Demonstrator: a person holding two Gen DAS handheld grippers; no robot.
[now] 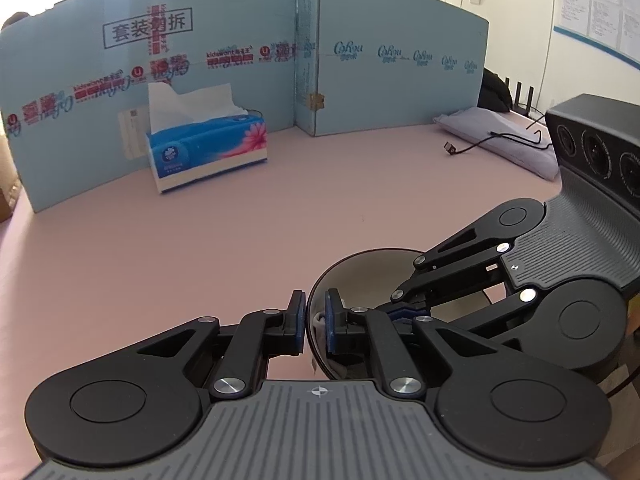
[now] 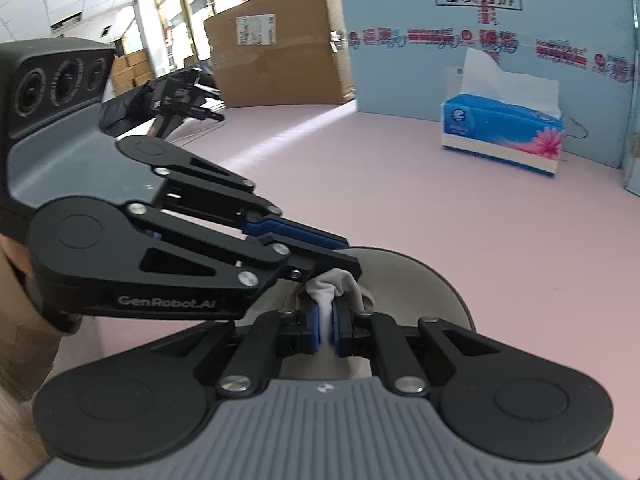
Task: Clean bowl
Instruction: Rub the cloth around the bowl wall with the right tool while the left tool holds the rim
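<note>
The bowl [image 1: 360,280] sits on the pink table [image 1: 240,220] at about 5 o'clock in the left wrist view, its dark rim facing up and its glossy inside showing. The left gripper [image 1: 315,322] has its fingers clenched on the bowl's near-left rim, one blue pad outside the wall and one inside, holding the bowl in place. In the right wrist view the same bowl [image 2: 420,280] lies at 6 o'clock, just beyond that camera's fingers.

The right gripper [image 2: 325,330] is clamped on a wad of white tissue [image 2: 336,284], which bulges out above the pads and reaches down into the bowl's inside. Whether the wad presses on the surface or hangs just above it cannot be told from here.

As a judgement, the task is in its middle stretch: the tissue is already taken and brought into the bowl, and the bowl is braced, so the wiping itself is the step in hand. No dirt or streaks can be made out on the inside, so how much wiping is left is unclear. After that, the tissue has to come out and the bowl has to be let go.

The blue tissue box [image 1: 208,148], with a sheet standing up from it, rests at 11 o'clock against the blue cardboard screen [image 1: 200,60], well apart from the bowl.
</note>
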